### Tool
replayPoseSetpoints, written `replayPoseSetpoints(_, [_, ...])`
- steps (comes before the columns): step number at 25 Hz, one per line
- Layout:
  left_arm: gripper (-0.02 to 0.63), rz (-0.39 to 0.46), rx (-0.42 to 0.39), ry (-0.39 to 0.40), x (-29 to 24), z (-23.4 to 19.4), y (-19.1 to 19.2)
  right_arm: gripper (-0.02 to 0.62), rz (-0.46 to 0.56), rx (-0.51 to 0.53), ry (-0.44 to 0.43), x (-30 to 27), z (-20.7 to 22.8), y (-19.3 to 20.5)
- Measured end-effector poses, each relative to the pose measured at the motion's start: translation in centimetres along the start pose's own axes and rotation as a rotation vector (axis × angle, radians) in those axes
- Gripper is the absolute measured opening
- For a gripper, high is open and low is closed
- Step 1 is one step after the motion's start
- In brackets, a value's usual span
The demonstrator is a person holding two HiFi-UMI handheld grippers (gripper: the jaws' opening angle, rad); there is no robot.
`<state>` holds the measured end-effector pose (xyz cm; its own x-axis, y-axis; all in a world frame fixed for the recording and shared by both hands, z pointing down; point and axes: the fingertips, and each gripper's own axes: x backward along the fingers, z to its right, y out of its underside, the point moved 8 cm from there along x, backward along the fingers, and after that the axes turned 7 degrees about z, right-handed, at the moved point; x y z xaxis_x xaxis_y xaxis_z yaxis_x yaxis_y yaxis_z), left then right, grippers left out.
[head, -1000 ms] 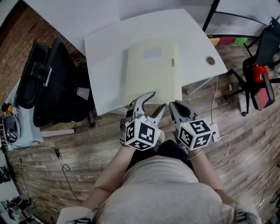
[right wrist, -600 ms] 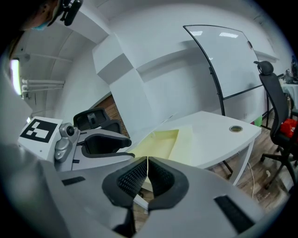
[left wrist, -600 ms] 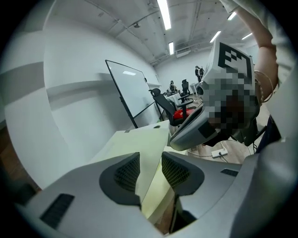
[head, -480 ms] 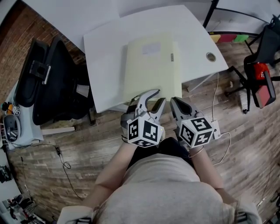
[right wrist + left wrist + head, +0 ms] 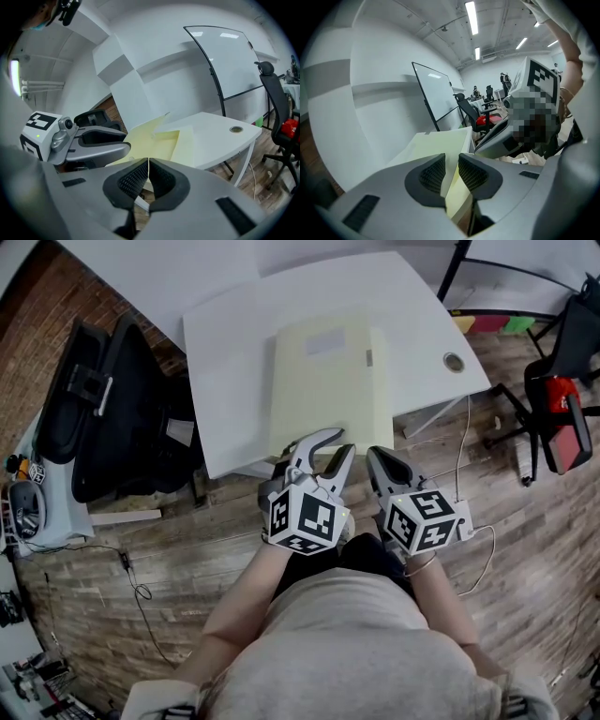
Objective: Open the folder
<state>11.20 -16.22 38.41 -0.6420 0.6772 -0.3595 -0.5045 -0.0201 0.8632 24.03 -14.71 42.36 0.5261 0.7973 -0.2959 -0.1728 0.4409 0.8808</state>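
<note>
A pale yellow folder (image 5: 323, 390) lies shut and flat on the white table (image 5: 225, 343), its spine along the right side. My left gripper (image 5: 336, 446) sits at the folder's near edge, and its jaws are closing. In the left gripper view the folder (image 5: 440, 143) shows through the narrow gap of the left gripper (image 5: 451, 171), and I cannot tell whether the pads touch it. My right gripper (image 5: 373, 454) hangs just off the table's near edge, right of the left one. The folder (image 5: 150, 131) lies beyond the right gripper (image 5: 148, 171), which is shut on nothing.
A black office chair (image 5: 103, 418) stands left of the table, and a red and black chair (image 5: 562, 409) stands at the right. A cable grommet (image 5: 454, 362) is set in the table's right corner. Cables trail over the wooden floor. A whiteboard (image 5: 436, 96) stands beyond.
The left gripper's jaws have narrowed from wide open to a small gap. Both grippers stay at the table's near edge.
</note>
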Motion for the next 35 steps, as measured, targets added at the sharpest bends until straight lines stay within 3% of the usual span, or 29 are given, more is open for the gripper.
replayPoseSetpoints(11, [0.091, 0.054, 0.091, -0.047, 2.1, -1.8, -0.4, 0.022, -0.015, 0.008, -0.020, -0.8, -1.7, 0.3])
replayPoseSetpoints(18, [0.080, 0.092, 0.109, -0.050, 4.1, -3.3, -0.4, 0.021, -0.002, 0.011, 0.009, -1.2, -3.7, 0.3])
replayPoseSetpoints(35, [0.060, 0.191, 0.269, -0.102, 9.9, -7.9, 2.0, 0.023, 0.007, 0.015, 0.066, -3.9, -7.9, 0.6])
